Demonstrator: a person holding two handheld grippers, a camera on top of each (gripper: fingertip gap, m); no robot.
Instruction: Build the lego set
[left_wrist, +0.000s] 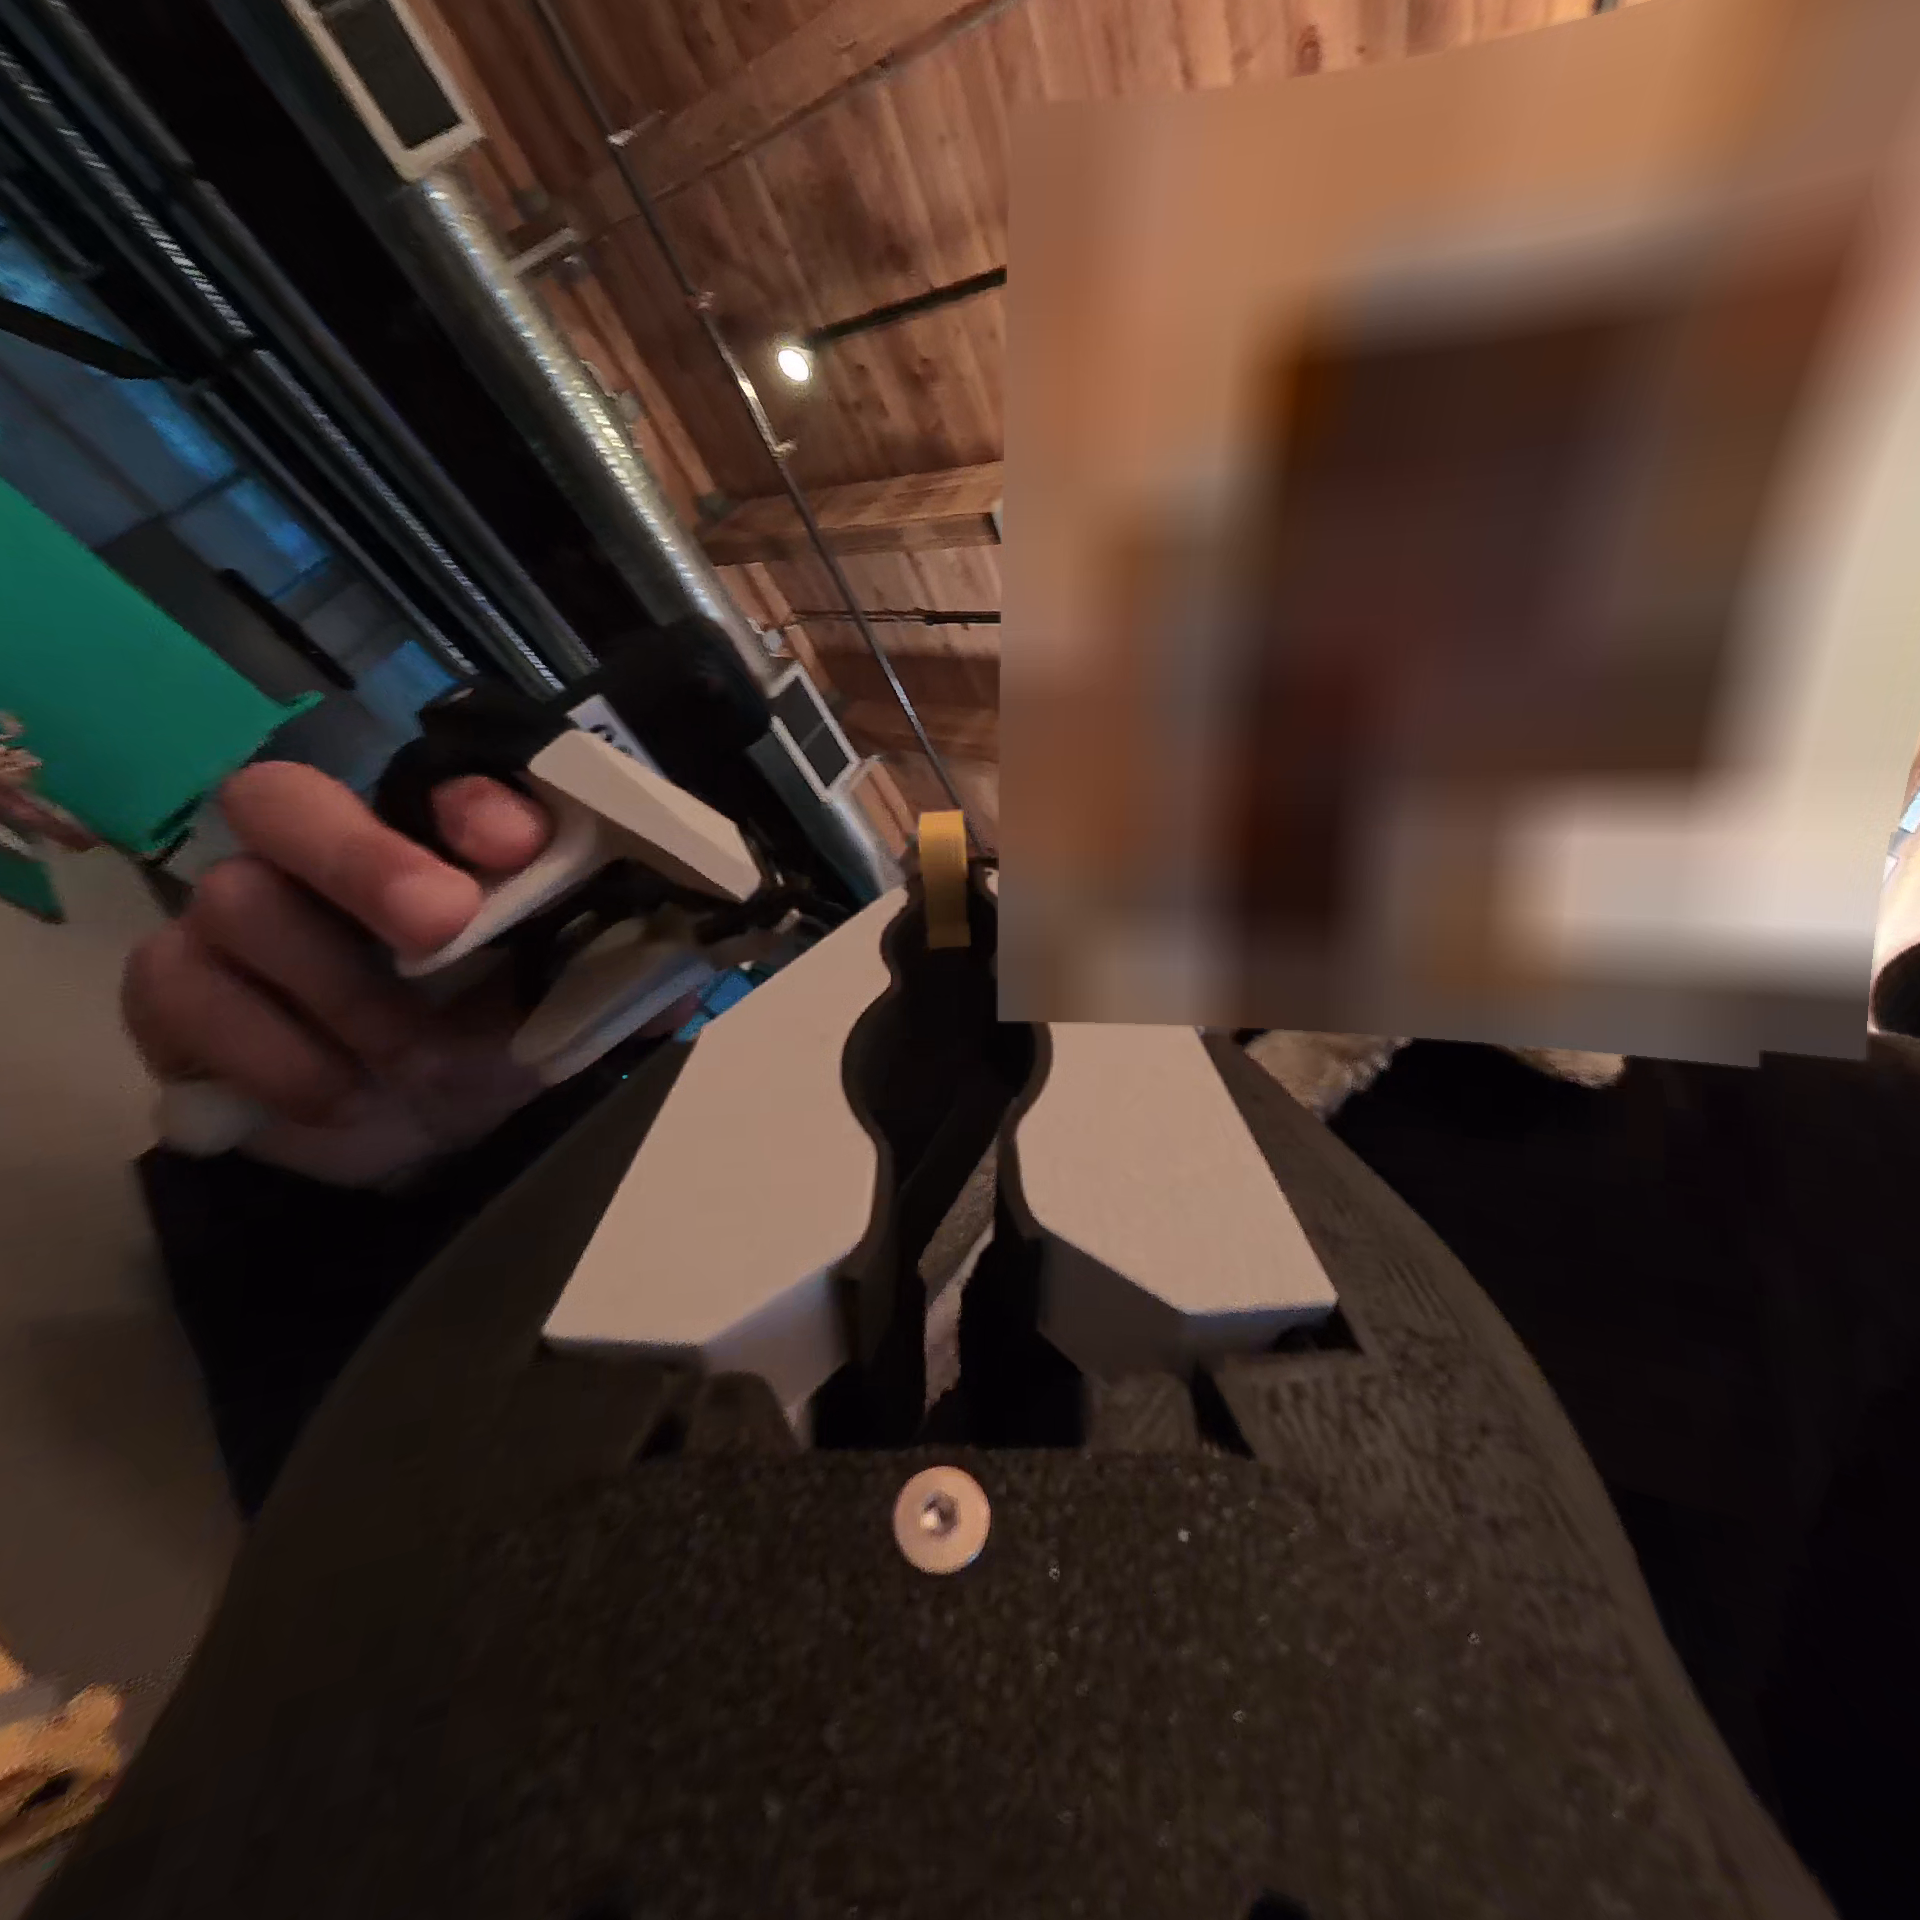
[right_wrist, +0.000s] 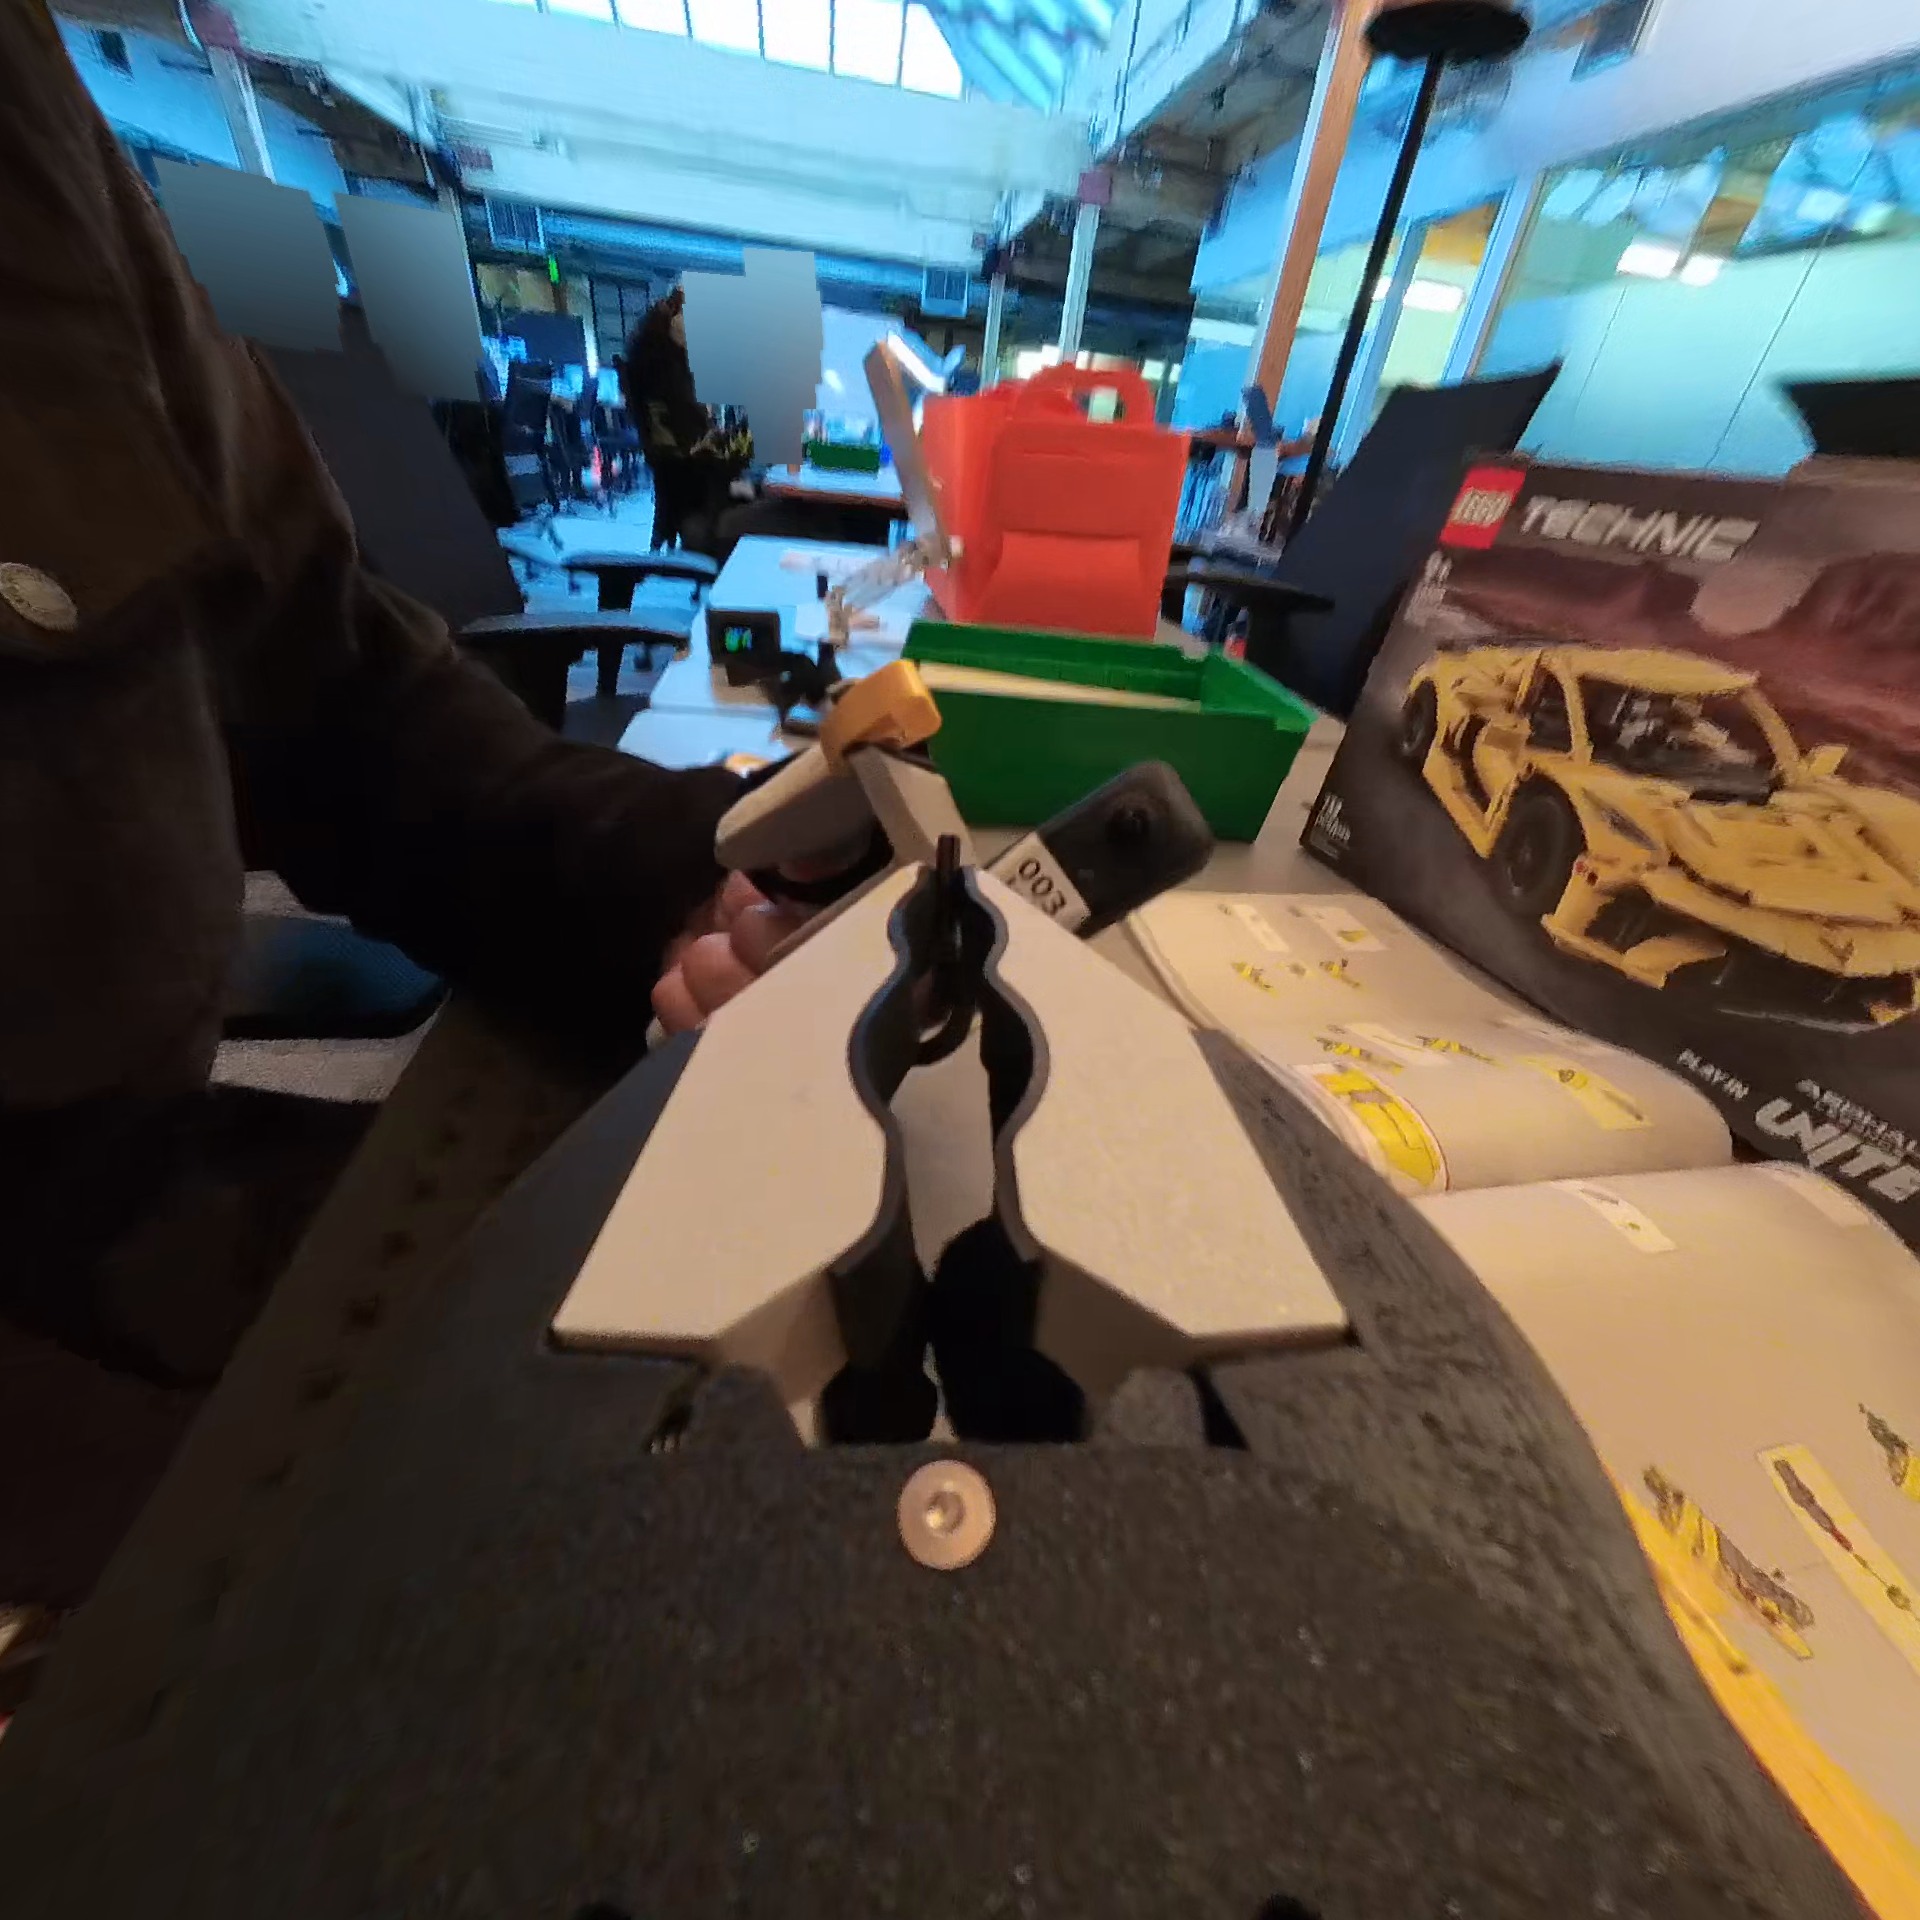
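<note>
The left gripper (left_wrist: 948, 883) pinches a small yellow lego piece (left_wrist: 943, 878) at its closed tips, raised toward the wooden ceiling, while the right gripper (right_wrist: 948, 883) clamps a thin black lego pin (right_wrist: 948, 868) upright — above the tabletop (right_wrist: 1262, 847), left of the open instruction booklet (right_wrist: 1455, 1049).

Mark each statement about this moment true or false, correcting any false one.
1. The left gripper is shut on a yellow piece. True.
2. The right gripper is wide open and empty. False: it is shut on a thin black piece.
3. The instruction booklet lies open on the table. True.
4. The tray behind the grippers is red. False: it is green; the red thing beyond it is a bag.
</note>
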